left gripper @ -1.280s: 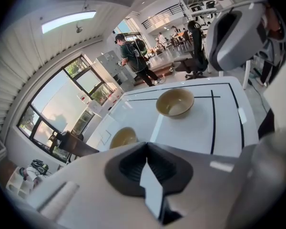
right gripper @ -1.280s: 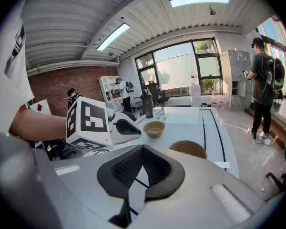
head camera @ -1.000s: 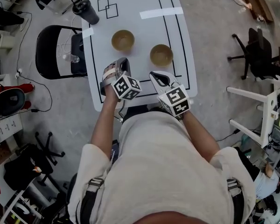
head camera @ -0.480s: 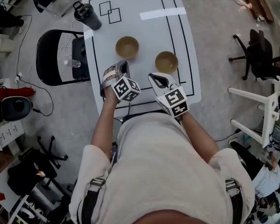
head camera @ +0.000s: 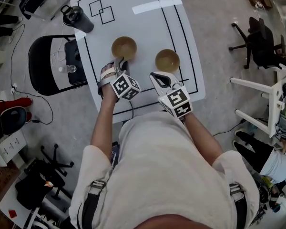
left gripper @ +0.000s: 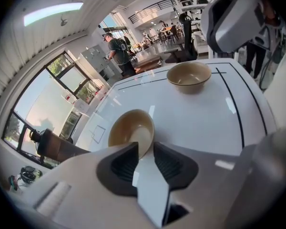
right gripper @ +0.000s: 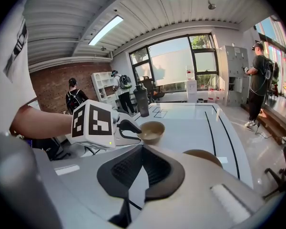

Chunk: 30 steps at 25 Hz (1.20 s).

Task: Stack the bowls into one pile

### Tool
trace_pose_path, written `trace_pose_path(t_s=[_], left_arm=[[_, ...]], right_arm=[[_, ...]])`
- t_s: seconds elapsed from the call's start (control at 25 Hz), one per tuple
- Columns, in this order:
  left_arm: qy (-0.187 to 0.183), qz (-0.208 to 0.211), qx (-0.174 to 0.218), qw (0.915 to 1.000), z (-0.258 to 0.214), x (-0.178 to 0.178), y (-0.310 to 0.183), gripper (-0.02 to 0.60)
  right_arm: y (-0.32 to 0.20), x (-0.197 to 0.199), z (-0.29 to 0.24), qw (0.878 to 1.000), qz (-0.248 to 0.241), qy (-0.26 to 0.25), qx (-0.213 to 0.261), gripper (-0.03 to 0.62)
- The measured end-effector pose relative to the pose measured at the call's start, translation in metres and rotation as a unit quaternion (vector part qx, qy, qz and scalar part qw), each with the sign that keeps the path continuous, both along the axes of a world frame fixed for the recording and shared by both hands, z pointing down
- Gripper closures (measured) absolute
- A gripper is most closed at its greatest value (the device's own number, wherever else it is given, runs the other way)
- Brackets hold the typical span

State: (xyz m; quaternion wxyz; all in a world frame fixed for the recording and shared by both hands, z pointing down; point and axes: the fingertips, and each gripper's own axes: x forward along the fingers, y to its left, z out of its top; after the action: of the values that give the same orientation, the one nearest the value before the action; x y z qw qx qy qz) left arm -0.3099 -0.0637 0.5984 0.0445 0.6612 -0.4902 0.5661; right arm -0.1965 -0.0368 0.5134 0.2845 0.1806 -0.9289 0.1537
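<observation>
Two tan bowls stand apart on the white table: the left bowl and the right bowl. My left gripper is at the left bowl's near rim. In the left gripper view its jaws are opening, with that bowl's rim showing in the gap and the pads not pressing it. The other bowl sits farther right. My right gripper is shut and empty, just short of the right bowl, which its jaw partly hides.
A black bottle stands at the table's far left corner beside drawn squares. A white tape strip lies at the far side. A black folding chair stands left of the table, an office chair to the right.
My left gripper has moved forward and down to the left bowl's near rim, and its jaws have parted. The right gripper has edged toward the right bowl.
</observation>
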Motion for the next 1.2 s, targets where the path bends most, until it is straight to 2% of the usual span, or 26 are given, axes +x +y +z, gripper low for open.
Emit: trace_pose_path(t_s=[0.2,0.6,1.2], left_arm=[[-0.011,0.012,-0.009,0.9998,0.009,-0.003,-0.003,0.483],[-0.025,0.013,0.011,0.9995,0.000,0.001,-0.011,0.565],[-0.050,-0.007,0.021,0.9985,-0.022,0.021,-0.008,0.560]], right_arm=[[-0.006,-0.005,0.003,1.000,0.012,0.003,-0.004,0.595],[-0.005,0.011,0.003,1.000,0.029,0.005,-0.009,0.595],[-0.001,0.047,-0.009,1.000,0.023,-0.010,-0.004,0.595]])
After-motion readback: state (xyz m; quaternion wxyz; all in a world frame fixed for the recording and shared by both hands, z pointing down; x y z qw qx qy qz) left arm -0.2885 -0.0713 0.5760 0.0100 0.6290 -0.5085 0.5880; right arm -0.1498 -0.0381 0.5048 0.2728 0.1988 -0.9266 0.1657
